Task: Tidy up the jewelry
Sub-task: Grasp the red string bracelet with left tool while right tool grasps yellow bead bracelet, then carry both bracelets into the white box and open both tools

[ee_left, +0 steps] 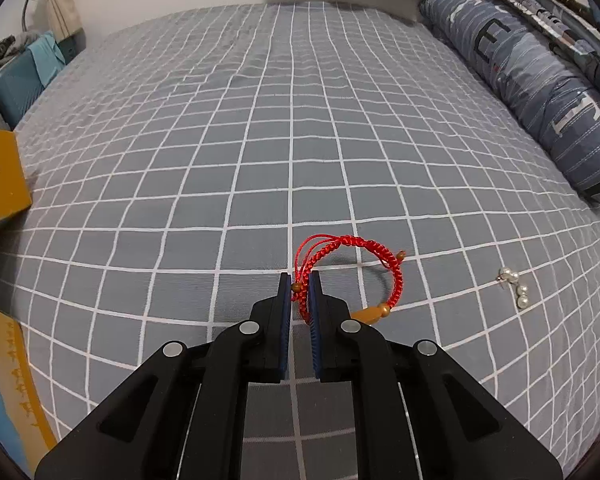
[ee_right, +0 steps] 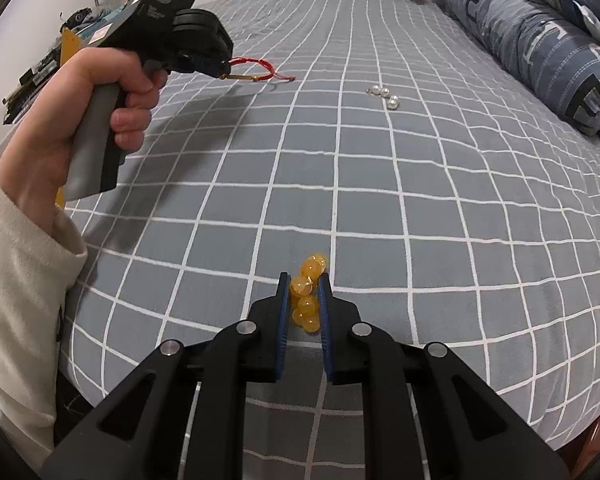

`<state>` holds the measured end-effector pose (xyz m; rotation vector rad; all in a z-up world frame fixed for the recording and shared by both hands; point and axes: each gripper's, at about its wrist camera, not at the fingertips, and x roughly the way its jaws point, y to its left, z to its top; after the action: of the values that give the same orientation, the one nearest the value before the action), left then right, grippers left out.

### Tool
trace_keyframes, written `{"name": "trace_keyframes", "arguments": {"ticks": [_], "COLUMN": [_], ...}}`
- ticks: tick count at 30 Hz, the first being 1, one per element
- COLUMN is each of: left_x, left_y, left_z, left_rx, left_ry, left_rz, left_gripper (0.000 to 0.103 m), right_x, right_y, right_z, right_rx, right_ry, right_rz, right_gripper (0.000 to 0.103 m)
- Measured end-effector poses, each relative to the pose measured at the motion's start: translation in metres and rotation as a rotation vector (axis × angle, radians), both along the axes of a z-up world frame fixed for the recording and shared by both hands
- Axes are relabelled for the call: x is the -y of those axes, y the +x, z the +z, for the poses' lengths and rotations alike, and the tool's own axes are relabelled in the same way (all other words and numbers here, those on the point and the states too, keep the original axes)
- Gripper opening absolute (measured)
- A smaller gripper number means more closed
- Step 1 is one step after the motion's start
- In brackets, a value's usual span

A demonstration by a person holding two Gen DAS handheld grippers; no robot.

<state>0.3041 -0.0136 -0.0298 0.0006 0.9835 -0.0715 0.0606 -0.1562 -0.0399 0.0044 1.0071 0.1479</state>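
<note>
We see a bed under a grey checked sheet point(ee_left: 260, 140), a patterned pillow point(ee_left: 540, 92) far right. Our left gripper point(ee_left: 301, 280) pinches the red braided bracelet point(ee_left: 356, 268); our right gripper point(ee_right: 305, 280) clamps amber beads point(ee_right: 306, 300). Pearl earrings point(ee_left: 514, 286) lie right; an orange box point(ee_left: 0, 176) sits left.

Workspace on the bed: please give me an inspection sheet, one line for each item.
Surface: bed sheet, grey with white grid.
Job's things: red bracelet and yellow bead bracelet, both gripped; pearl piece lying loose.
Clutter: yellow box at the bed's edge.
Grippers: left gripper shut on red bracelet; right gripper shut on yellow bead bracelet.
Cables: nothing seen.
Surroundings: blue pillow, white wall.
</note>
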Motion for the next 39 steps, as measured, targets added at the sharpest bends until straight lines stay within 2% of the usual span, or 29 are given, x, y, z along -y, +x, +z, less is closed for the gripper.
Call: {"name": "trace_keyframes", "arguments": {"ticks": [10, 26, 39], "left_x": [-0.001, -0.013, -0.033], "left_y": [-0.021, -0.061, -0.120], "left_z": [0.022, 0.040, 0.035], "left_rx": [0.048, 0.073, 0.060], "left_ry": [0.000, -0.009, -0.022], "left_rz": [-0.009, -0.010, -0.006], "left_gripper": [0.008, 0.008, 0.008], "right_x": [0.001, 0.002, 0.003], "right_y": [0.000, 0.003, 0.006], "right_z": [0.010, 0.028, 0.054], "right_rx": [0.056, 0.103, 0.151], "right_ry": [-0.023, -0.041, -0.040], "right_rz": [-0.026, -0.062, -0.098], "right_gripper": [0.013, 0.013, 0.013]}}
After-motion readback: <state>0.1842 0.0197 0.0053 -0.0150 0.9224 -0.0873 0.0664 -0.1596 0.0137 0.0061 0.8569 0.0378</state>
